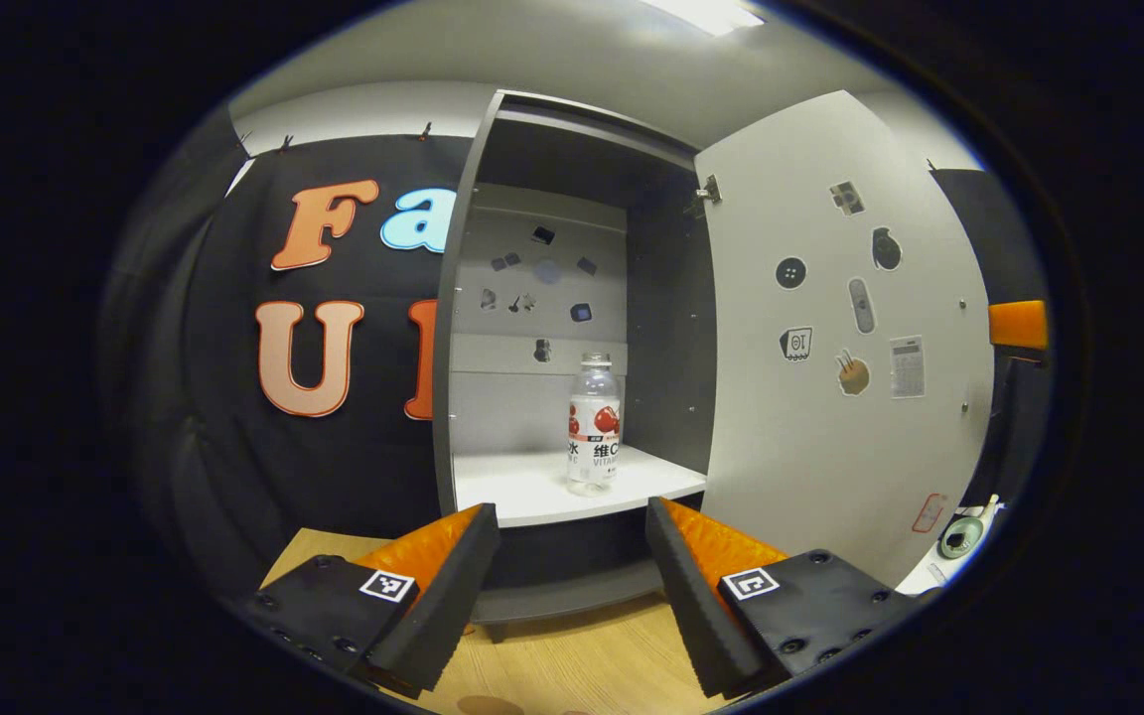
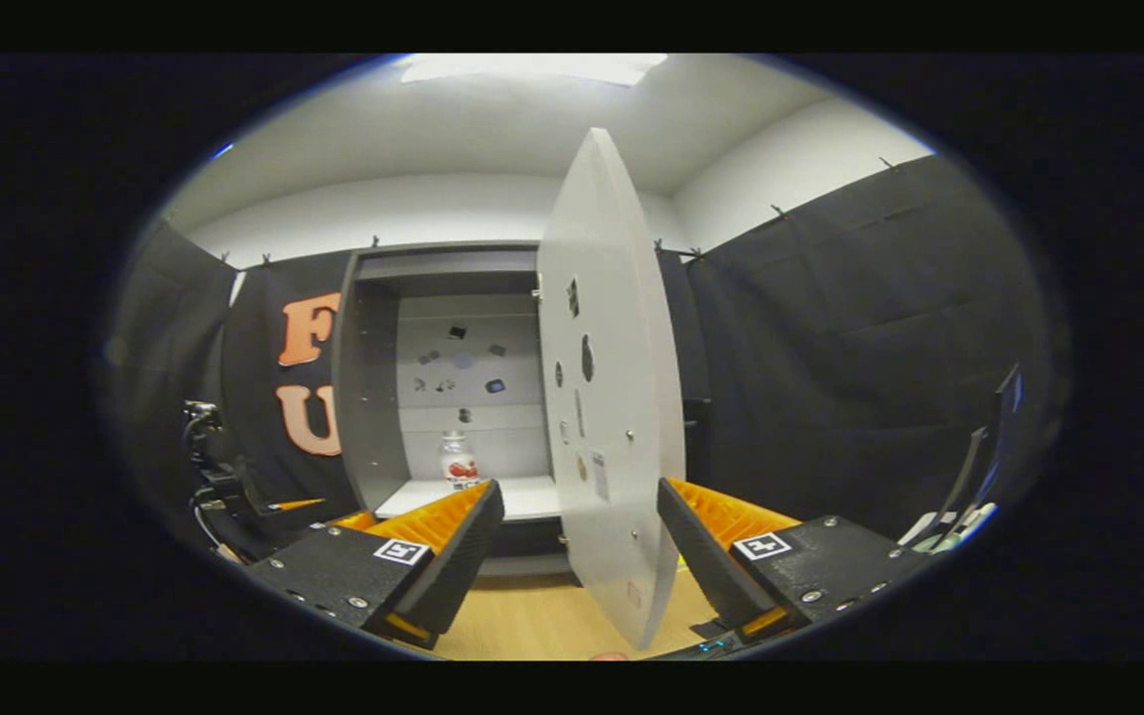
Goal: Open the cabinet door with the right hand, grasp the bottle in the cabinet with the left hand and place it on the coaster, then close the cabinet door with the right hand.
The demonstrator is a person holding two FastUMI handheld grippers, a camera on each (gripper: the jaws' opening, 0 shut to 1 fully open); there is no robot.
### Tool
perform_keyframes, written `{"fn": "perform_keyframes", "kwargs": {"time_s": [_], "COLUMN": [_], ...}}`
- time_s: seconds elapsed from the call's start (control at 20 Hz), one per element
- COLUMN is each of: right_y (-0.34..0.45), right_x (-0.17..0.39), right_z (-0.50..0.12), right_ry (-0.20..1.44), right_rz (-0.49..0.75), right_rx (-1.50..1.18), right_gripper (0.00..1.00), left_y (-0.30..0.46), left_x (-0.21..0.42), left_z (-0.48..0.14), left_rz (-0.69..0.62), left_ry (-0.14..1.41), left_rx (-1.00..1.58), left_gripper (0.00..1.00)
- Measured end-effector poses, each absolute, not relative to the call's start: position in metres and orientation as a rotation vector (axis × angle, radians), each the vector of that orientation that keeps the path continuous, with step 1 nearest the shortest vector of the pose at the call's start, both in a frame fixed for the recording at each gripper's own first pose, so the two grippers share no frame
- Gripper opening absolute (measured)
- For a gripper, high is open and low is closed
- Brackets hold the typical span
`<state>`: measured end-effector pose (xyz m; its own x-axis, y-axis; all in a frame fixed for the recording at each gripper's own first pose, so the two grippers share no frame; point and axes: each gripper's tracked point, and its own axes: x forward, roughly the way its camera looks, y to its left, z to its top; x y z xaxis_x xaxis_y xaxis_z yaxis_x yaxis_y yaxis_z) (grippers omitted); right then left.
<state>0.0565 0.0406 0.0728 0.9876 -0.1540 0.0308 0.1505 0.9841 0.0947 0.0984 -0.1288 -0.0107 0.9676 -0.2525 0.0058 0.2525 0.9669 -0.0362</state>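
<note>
Bottle upright on cabinet shelf, door open, light, smooth, likely slippery plastic, best gripped mid-body; left claw released, right claw released astride door edge.

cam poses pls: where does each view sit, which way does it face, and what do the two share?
Left gripper view: rides the left claw, facing straight into the open cabinet; own fingers spread.
Right gripper view: rides the right claw, facing the cabinet door edge-on between its fingers.
Shared: cabinet, door, bottle on its shelf, wooden table.
</note>
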Motion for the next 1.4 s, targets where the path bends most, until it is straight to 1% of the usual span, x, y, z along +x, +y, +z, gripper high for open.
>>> {"fn": "perform_keyframes", "kwargs": {"time_s": [0.05,0.15,0.2,0.25,0.3,0.35,0.4,0.45,0.6,0.65,0.7,0.75,0.8,0.85,0.9,1.15,1.2,1.25,1.4], "right_y": [0.04,0.044,0.045,0.048,0.059,0.073,0.08,0.084,0.089,0.09,0.092,0.093,0.096,0.099,0.103,0.126,0.13,0.136,0.147], "right_x": [0.055,0.059,0.062,0.062,0.066,0.065,0.067,0.066,0.075,0.078,0.083,0.088,0.097,0.103,0.111,0.143,0.149,0.153,0.168], "right_z": [0.071,0.071,0.069,0.067,0.068,0.07,0.071,0.072,0.071,0.069,0.068,0.065,0.062,0.058,0.055,0.044,0.044,0.044,0.042], "right_ry": [-0.029,-0.02,-0.011,-0.005,0.0,-0.003,-0.004,-0.004,0.0,0.002,0.006,0.011,0.02,0.031,0.042,0.086,0.085,0.085,0.09], "right_rz": [-0.182,-0.225,-0.241,-0.24,-0.211,-0.172,-0.144,-0.126,-0.098,-0.09,-0.085,-0.08,-0.077,-0.074,-0.072,-0.043,-0.035,-0.026,-0.004], "right_rx": [0.064,0.017,-0.002,-0.003,0.025,0.07,0.117,0.157,0.245,0.267,0.282,0.289,0.288,0.283,0.271,0.172,0.163,0.159,0.16], "right_gripper": [1.0,1.0,0.96,1.0,0.97,0.96,0.96,0.96,0.96,1.0,0.96,0.95,0.95,1.0,0.95,0.95,1.0,0.95,0.95], "left_y": [-0.126,-0.123,-0.122,-0.123,-0.123,-0.125,-0.127,-0.129,-0.131,-0.131,-0.13,-0.131,-0.131,-0.133,-0.135,-0.162,-0.168,-0.171,-0.187], "left_x": [0.103,0.115,0.119,0.124,0.127,0.13,0.132,0.133,0.136,0.138,0.14,0.143,0.147,0.154,0.162,0.207,0.217,0.228,0.262], "left_z": [-0.009,-0.007,-0.006,-0.005,-0.004,-0.003,-0.001,0.0,0.008,0.01,0.012,0.013,0.015,0.017,0.02,0.027,0.026,0.023,0.014], "left_rz": [-0.254,-0.253,-0.257,-0.261,-0.265,-0.271,-0.279,-0.289,-0.306,-0.307,-0.307,-0.309,-0.315,-0.324,-0.333,-0.416,-0.428,-0.435,-0.459], "left_ry": [-0.003,-0.005,-0.007,-0.01,-0.014,-0.018,-0.02,-0.024,-0.041,-0.047,-0.05,-0.052,-0.053,-0.055,-0.058,-0.066,-0.063,-0.059,-0.034], "left_rx": [-0.039,-0.035,-0.03,-0.025,-0.021,-0.02,-0.018,-0.017,-0.011,-0.013,-0.016,-0.021,-0.029,-0.038,-0.045,-0.07,-0.07,-0.067,-0.059], "left_gripper": [0.96,0.97,0.96,0.96,0.97,0.97,0.99,0.97,0.96,0.99,0.96,0.99,0.96,0.94,0.96,0.97,0.96,0.96,0.96]}}
